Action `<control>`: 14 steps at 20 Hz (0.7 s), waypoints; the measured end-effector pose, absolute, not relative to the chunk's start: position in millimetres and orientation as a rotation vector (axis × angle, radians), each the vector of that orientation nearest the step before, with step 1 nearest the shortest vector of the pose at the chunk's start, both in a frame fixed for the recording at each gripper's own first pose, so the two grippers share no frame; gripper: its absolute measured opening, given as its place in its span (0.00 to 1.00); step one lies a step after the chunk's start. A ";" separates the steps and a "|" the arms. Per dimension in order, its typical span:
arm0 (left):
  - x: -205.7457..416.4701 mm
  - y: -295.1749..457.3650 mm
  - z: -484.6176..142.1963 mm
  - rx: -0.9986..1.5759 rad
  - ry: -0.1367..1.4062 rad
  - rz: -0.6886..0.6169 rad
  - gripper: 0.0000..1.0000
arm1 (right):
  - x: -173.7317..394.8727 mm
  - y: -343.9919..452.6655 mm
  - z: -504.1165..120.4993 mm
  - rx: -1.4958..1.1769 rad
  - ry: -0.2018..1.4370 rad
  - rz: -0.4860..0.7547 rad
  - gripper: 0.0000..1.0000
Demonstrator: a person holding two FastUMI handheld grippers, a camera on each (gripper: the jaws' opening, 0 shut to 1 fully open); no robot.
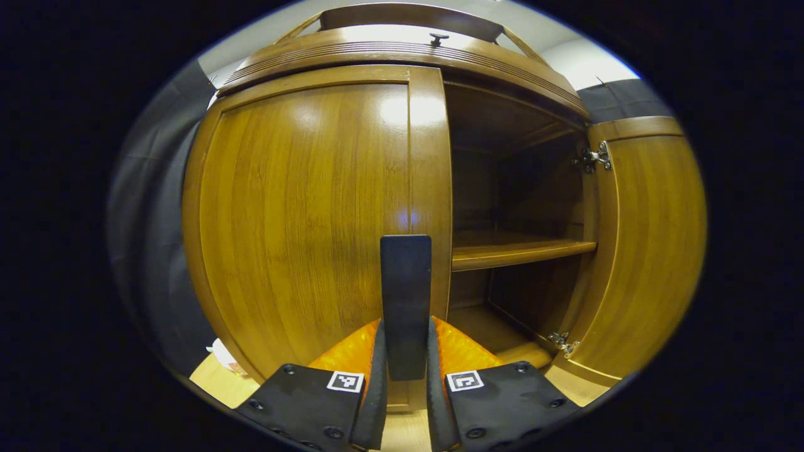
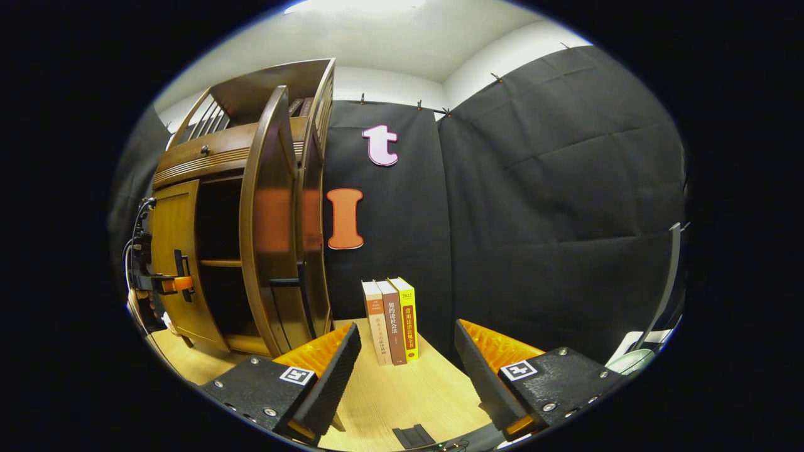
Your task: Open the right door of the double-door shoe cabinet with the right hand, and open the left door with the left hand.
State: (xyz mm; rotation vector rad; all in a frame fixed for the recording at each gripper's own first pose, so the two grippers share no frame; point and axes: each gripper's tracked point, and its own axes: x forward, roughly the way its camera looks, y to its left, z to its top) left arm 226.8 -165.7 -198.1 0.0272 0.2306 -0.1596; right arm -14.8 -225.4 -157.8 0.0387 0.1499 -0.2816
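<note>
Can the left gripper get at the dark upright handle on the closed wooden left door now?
Likely yes: the left gripper already has the dark handle between its fingers, nothing between, left door closed.

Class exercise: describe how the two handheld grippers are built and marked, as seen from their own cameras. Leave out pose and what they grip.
Left gripper and right gripper: each has two flat dark plates fastened with round screws, one square black-and-white coded tag per plate, and wedge-shaped fingers with a diamond-textured inner face. In the right gripper view, cables run along the distant left gripper.
</note>
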 end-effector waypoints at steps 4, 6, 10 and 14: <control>208.1 -163.7 -194.9 0.032 0.229 -0.184 0.34 | -25.1 -211.4 -146.2 0.024 0.136 -0.274 0.92; 195.0 -159.8 -192.5 0.026 0.230 -0.194 0.30 | -29.3 -207.1 -140.3 0.017 0.130 -0.273 0.92; 166.7 -148.5 -186.5 0.030 0.238 -0.213 0.34 | -37.0 -193.1 -126.5 0.026 0.110 -0.262 0.92; 137.5 -132.0 -180.8 0.030 0.243 -0.228 0.33 | -41.5 -176.2 -121.5 0.023 0.101 -0.243 0.99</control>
